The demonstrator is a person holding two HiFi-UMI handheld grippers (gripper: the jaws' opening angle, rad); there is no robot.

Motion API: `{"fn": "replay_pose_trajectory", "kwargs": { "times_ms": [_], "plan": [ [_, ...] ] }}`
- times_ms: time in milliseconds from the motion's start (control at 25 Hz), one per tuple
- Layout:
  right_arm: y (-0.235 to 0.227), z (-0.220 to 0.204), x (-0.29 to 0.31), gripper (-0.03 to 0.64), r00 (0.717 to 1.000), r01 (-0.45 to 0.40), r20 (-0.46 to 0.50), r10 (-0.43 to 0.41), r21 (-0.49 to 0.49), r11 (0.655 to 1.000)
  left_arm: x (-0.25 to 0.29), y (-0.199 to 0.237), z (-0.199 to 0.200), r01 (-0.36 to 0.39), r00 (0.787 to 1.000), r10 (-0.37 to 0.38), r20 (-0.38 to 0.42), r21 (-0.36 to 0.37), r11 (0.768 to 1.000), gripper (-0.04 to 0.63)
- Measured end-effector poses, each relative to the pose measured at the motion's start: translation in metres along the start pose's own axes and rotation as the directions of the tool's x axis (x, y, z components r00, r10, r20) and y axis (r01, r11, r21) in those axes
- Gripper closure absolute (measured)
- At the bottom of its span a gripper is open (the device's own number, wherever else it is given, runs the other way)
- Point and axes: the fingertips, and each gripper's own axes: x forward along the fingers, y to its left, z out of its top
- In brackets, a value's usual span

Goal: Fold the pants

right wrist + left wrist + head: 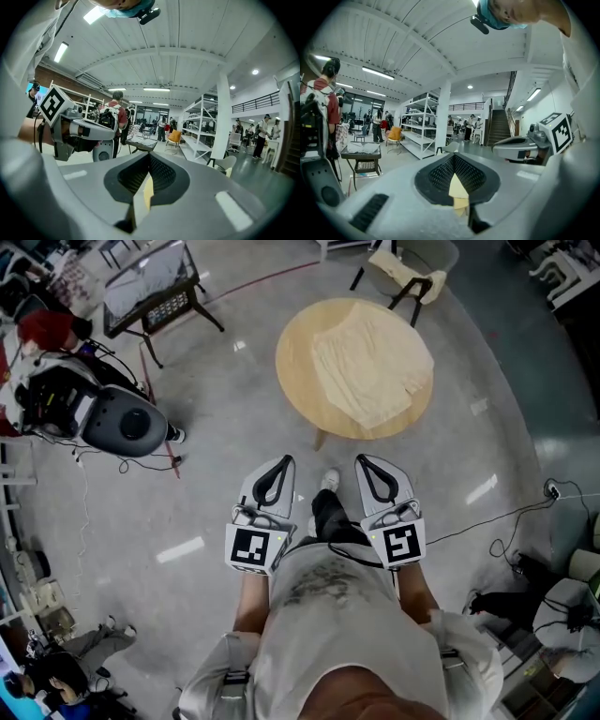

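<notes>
Cream pants (pixel 370 371) lie spread flat on a round wooden table (pixel 298 381) in the upper middle of the head view. Both grippers are held side by side close to the person's body, well short of the table and pointing towards it. The left gripper (pixel 281 462) is shut and holds nothing; its jaws meet in the left gripper view (pixel 454 158). The right gripper (pixel 364 461) is likewise shut and holds nothing (pixel 150 158). Each gripper view shows the other gripper at its side, the right gripper (pixel 525 146) and the left gripper (pixel 77 129). A pale yellow sliver shows through each jaw opening.
A chair (pixel 408 273) draped with cream cloth stands beyond the table. A black-framed stand (pixel 155 292) and a grey and black machine (pixel 108 418) are at the left. Cables (pixel 511 521) run over the floor at the right. White shelving (pixel 417 126), stairs (pixel 499 127) and people fill the hall.
</notes>
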Motion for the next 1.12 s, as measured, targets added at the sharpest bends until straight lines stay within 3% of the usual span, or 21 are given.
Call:
{"fn": "replay_pose_trajectory", "kwargs": {
  "times_ms": [440,640,760,1120],
  "plan": [
    [-0.064,-0.008,0.058,0.607,0.999,-0.021,-0.039,0.022,0.012,1.000,0.083,0.032,0.014,0.000,0.999,0.000,-0.039,0.021,1.000,0.591],
    [-0.105,-0.030,0.083,0.607,0.997,-0.028,-0.064,0.031,0.038,0.999,0.131,0.046,0.003,-0.007,0.997,0.009,-0.082,0.023,1.000,0.591],
    [-0.128,-0.044,0.093,0.607,0.995,-0.011,-0.095,0.021,0.101,0.995,0.156,0.052,0.001,-0.001,0.995,0.005,-0.098,0.033,0.999,0.591],
    [-0.178,-0.080,0.119,0.607,0.987,-0.011,-0.156,0.034,0.146,0.989,0.211,0.071,0.004,-0.015,0.991,0.029,-0.128,0.102,0.995,0.591]
  ]
}}
